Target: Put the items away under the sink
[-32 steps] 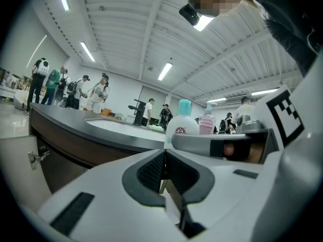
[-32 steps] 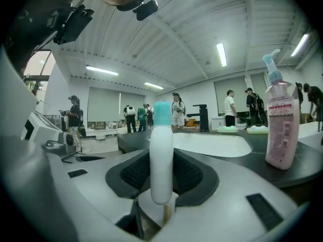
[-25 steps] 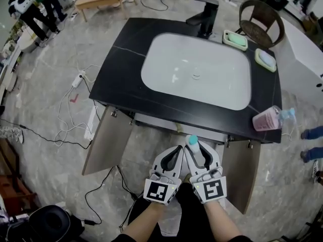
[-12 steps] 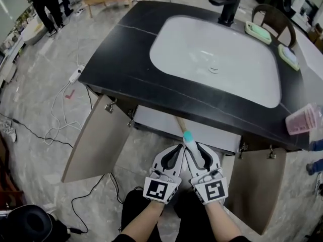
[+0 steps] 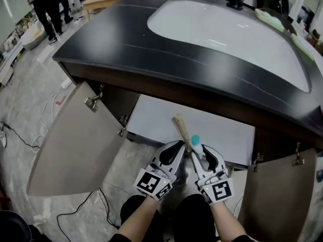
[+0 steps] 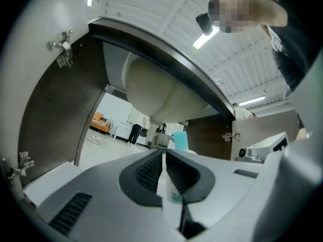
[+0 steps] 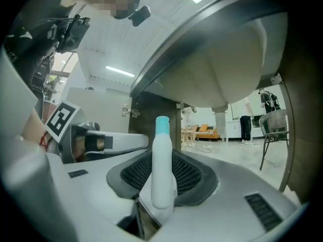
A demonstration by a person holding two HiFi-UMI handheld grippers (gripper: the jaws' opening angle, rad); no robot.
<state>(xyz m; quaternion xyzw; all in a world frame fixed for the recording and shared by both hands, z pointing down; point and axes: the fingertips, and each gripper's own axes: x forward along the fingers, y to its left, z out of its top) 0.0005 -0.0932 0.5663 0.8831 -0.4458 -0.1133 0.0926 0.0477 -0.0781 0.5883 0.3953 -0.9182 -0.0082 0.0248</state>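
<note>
- L gripper: jaws closed right down on a thin wooden stick. In its own view we see only a narrow pale strip betw. the pads.
- The stick runs fwd and slightly left from the L tips. Its wider far end sits over the white cabinet floor in the head view; we can't tell if it touches.
- R gripper: clamped on a white bottle w/ a teal cap. The jaws have just been closing, w/ the bottle betw. them. It stands upright in the grip, cap well above the pads.
- Both grippers sit side by side, nearly touching, at the front edge of the open cabinet under the sink. Bottle and stick are at the cabinet mouth, off the floor, each in its gripper.
- L door and R door both swung wide open, hinges showing.
- Above: black countertop w/ white basin set in it. The basin's rounded underside hangs over the opening in both gripper views.
- The cabinet has no back: we see thru to a room w/ people standing and an orange sofa.
- Head view top left: more people on the grey floor, a cable trailing near the L door.
</note>
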